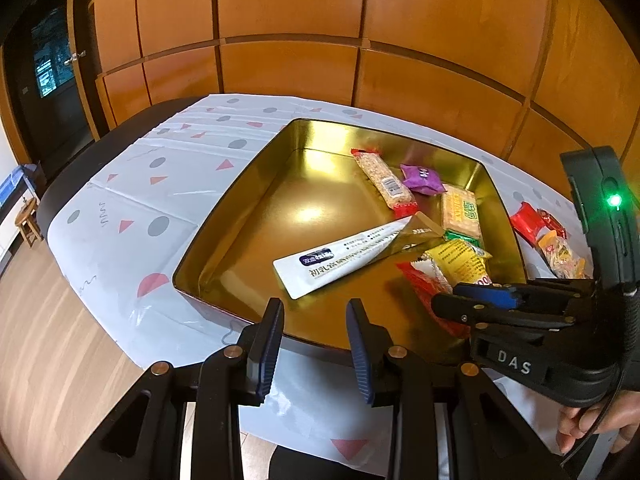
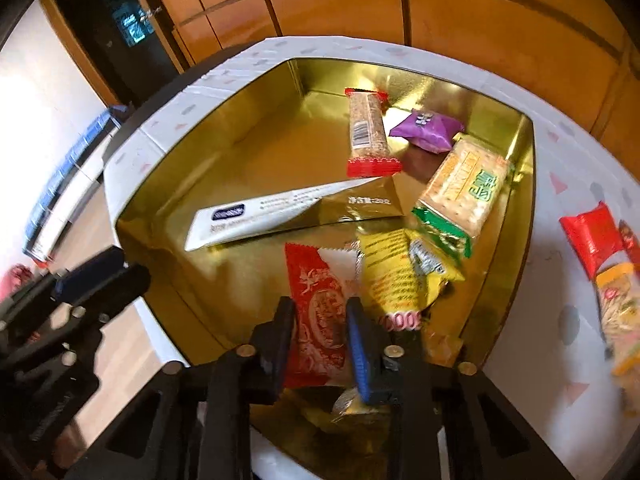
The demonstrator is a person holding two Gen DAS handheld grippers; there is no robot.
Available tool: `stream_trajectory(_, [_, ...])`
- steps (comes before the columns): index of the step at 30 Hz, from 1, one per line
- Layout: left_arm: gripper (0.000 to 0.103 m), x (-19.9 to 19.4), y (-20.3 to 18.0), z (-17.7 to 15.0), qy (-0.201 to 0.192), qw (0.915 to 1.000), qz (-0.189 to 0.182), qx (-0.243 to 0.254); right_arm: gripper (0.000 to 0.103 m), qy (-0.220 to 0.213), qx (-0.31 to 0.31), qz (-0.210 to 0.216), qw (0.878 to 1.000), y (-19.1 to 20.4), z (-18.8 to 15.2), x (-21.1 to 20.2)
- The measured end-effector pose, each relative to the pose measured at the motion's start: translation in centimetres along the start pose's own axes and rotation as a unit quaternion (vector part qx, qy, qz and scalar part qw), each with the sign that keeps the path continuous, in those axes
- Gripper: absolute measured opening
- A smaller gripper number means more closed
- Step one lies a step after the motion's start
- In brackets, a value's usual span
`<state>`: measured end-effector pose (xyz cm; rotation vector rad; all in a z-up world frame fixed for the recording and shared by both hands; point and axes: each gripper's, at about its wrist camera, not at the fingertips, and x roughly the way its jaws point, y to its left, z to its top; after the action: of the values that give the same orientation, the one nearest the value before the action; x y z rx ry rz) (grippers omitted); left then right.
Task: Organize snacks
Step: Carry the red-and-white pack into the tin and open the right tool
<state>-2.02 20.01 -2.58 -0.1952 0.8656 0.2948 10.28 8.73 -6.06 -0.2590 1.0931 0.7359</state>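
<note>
Red packet (image 2: 318,316) between jaws, inside tin's (image 2: 168,184) near rim.

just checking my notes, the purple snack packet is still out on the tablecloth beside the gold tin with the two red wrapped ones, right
Not quite. The purple snack packet already lies inside the gold tin, next to the long cereal bar; the right wrist view shows it plainly. The two red wrapped snacks do lie out on the tablecloth beside the tin.
</note>
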Motion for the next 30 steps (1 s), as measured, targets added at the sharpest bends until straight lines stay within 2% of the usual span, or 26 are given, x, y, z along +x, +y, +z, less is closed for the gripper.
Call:
stream_trajectory(3, [0.032,-0.1,-0.1,0.0,0.000,1.0000,-0.001,0.001,0.021,0.003,-0.002,0.009,1.000,0.0,0.0,0.1])
stream_trajectory(6, [0.032,-0.2,-0.1,-0.1,-0.002,1.0000,-0.001,0.001,0.022,0.007,0.018,0.036,0.999,-0.5,0.1,-0.2])
stream_trajectory(11, [0.032,-0.3,-0.2,-0.1,-0.002,1.0000,-0.002,0.000,0.022,-0.010,0.023,0.038,0.999,-0.9,0.0,-1.7])
stream_trajectory(14, [0.032,-0.3,-0.2,-0.1,-0.003,1.0000,-0.004,0.000,0.022,-0.011,0.005,0.018,1.000,-0.9,-0.3,-2.4])
stream_trajectory(18, [0.032,-0.4,-0.4,-0.1,-0.003,1.0000,-0.006,0.004,0.022,0.014,-0.024,-0.007,1.000,-0.5,-0.5,-1.1])
stream_trajectory(21, [0.032,-0.5,-0.6,0.0,-0.004,0.9999,-0.007,0.007,0.017,0.021,-0.039,-0.037,0.998,0.2,-0.7,0.1])
stream_trajectory(30, [0.032,-0.8,-1.0,-0.2,-0.007,0.9999,-0.005,0.011,0.017,-0.014,-0.031,-0.031,0.999,-0.2,-1.0,-2.0])
